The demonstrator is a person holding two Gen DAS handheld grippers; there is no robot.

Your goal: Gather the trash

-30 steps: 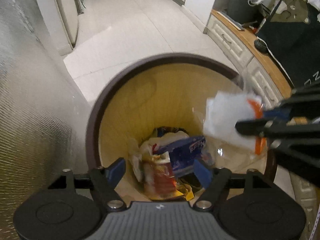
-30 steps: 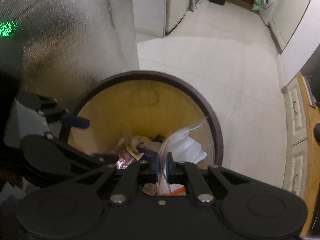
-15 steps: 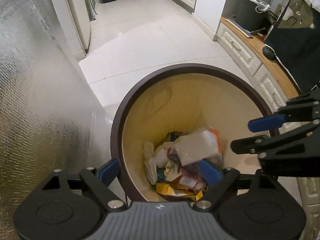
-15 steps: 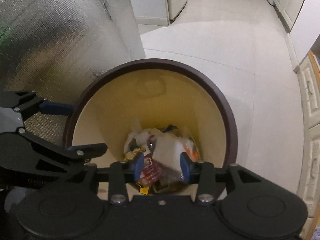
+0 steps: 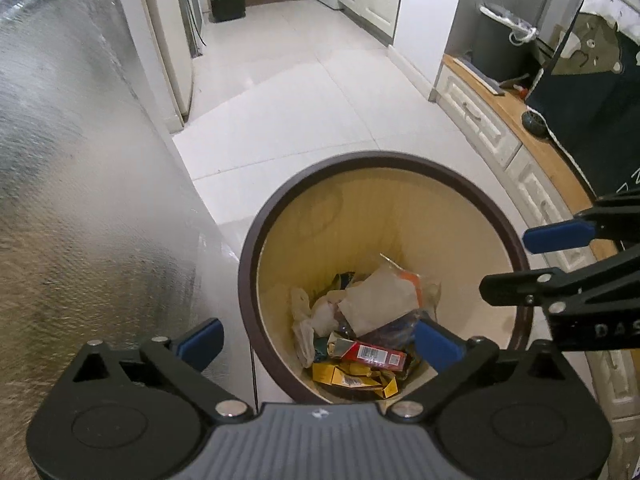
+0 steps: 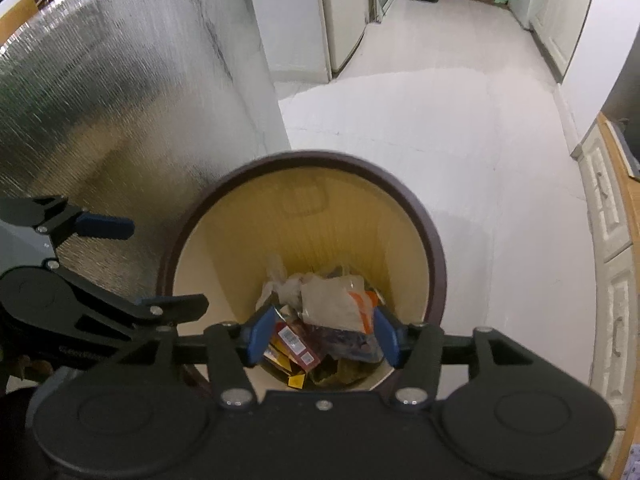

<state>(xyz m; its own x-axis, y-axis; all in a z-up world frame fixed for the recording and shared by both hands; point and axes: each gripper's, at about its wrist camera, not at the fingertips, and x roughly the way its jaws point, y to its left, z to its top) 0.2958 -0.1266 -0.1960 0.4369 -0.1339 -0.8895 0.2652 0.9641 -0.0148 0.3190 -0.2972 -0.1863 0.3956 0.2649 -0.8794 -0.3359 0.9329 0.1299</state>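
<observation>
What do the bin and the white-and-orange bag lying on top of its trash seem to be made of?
Bin: probably plastic, with a smooth dark brown rim and a matte cream, faintly ribbed inner wall. Bag: thin clear plastic film, crinkled and glossy, apparently with white paper inside.

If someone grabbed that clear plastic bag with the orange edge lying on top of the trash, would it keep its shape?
Probably not. The plastic bag lies creased and bent over the wrappers beneath, so it looks thin and floppy. It likely weighs little, perched atop the pile in the bin. Its glossy film might slip between pads.
</observation>
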